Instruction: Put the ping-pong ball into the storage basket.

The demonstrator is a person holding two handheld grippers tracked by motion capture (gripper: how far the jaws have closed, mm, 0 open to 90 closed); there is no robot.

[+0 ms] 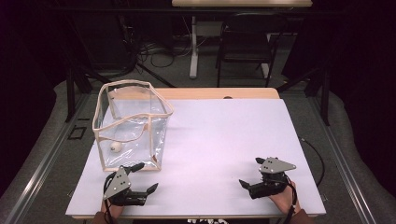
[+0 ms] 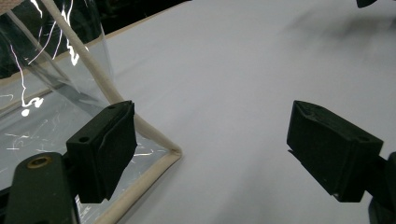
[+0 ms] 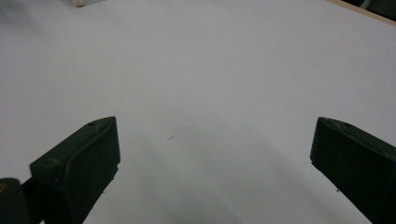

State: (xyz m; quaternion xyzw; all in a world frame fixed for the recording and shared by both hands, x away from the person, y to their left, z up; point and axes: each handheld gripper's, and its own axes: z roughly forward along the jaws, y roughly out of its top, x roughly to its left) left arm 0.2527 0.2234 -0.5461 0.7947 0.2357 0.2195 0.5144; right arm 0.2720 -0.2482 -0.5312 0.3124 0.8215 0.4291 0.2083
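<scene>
We hold both the left gripper (image 1: 145, 178) and right gripper (image 1: 251, 171) wide open and empty, the clear bag (image 1: 132, 125) blurring a small pale ball (image 1: 115, 146) inside.

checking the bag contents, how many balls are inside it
1: a small white ball lies on the floor of the clear bag, near its left wall. Glare may hide others.

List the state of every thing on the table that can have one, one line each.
Clear bag: standing upright, top open, cream-trimmed rim gaping.
Small white ball: lying inside the bag on its bottom.
Left gripper: jaws open, holding nothing, beside the bag's near corner.
Right gripper: jaws open, holding nothing, apart from the bag over the bare white table.
</scene>
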